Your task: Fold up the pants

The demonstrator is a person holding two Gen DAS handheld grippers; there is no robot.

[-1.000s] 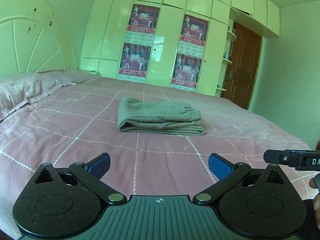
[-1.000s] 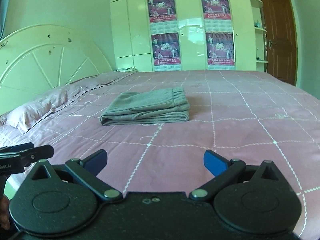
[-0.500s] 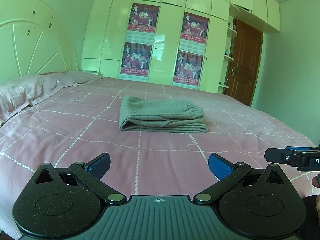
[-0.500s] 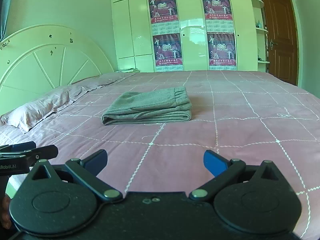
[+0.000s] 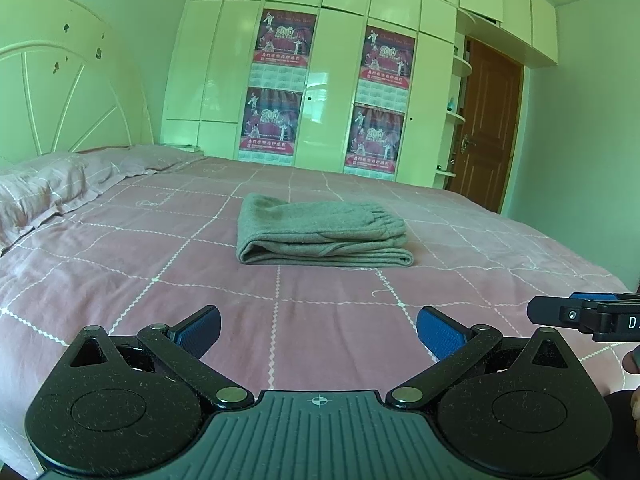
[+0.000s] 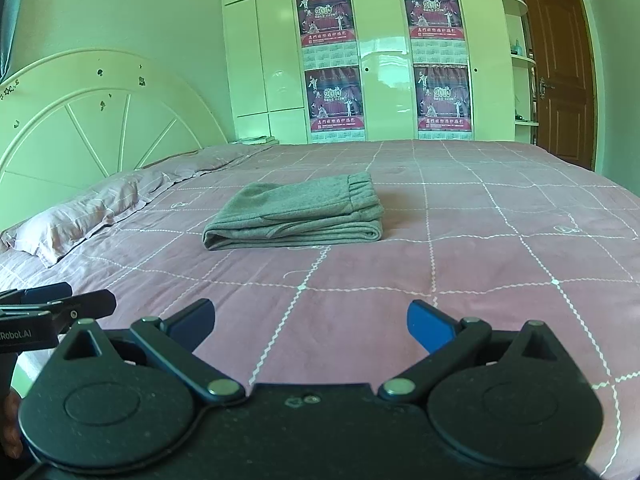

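Observation:
Grey pants (image 5: 320, 232) lie folded into a neat rectangular stack in the middle of the pink checked bed (image 5: 140, 280), elastic waistband on the right; the right wrist view shows the same pants (image 6: 296, 216). My left gripper (image 5: 318, 330) is open, well back from the pants near the bed's front edge, with nothing between its blue pads. My right gripper (image 6: 310, 326) is open too, equally far from the stack and empty. Each view catches the other gripper's tip at its side edge.
A pink pillow (image 5: 36, 192) lies at the left by the white round headboard (image 6: 92, 120). White wardrobes with red calendar posters (image 5: 276, 84) stand behind the bed. A brown door (image 5: 488, 128) is at the back right.
Both grippers have pulled back and tilted up slightly, so the pants sit a bit lower and farther in each view. Both stay open and empty; the pants have not moved.

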